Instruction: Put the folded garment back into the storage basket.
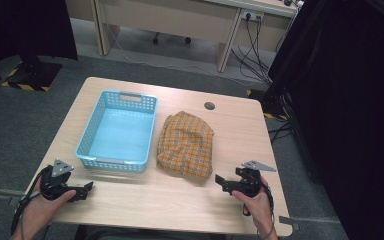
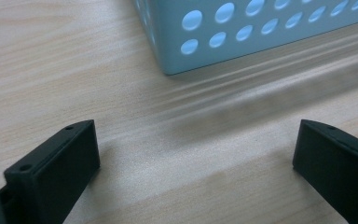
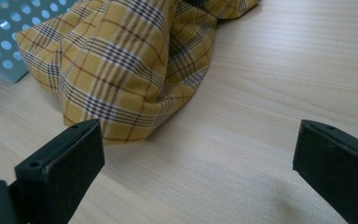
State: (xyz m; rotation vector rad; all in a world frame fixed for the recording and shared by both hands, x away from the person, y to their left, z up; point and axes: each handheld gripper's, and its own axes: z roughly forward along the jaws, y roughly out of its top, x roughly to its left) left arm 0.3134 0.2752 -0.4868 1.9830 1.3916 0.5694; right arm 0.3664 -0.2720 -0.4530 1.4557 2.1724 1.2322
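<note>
From the high view, the left gripper sits low on the wooden table, at about 7 o'clock, held in a hand that comes up from the bottom edge. The right gripper sits at about 5 o'clock in the other hand. Both lie low and point toward the middle. A blue basket with little holes stands at 10 o'clock, and its inside looks bare. A yellow checked cloth lies in a heap just beside the basket, on its right.

In the left gripper view, the two black jaws stand wide apart over bare wood. A corner of the basket is at 1 o'clock, close by, not touched.

In the right gripper view, the jaws are also wide apart and hold nothing. The cloth lies at 11 o'clock, and its edge comes right up by the left jaw. A bit of the basket peeks out at 10 o'clock behind it.
</note>
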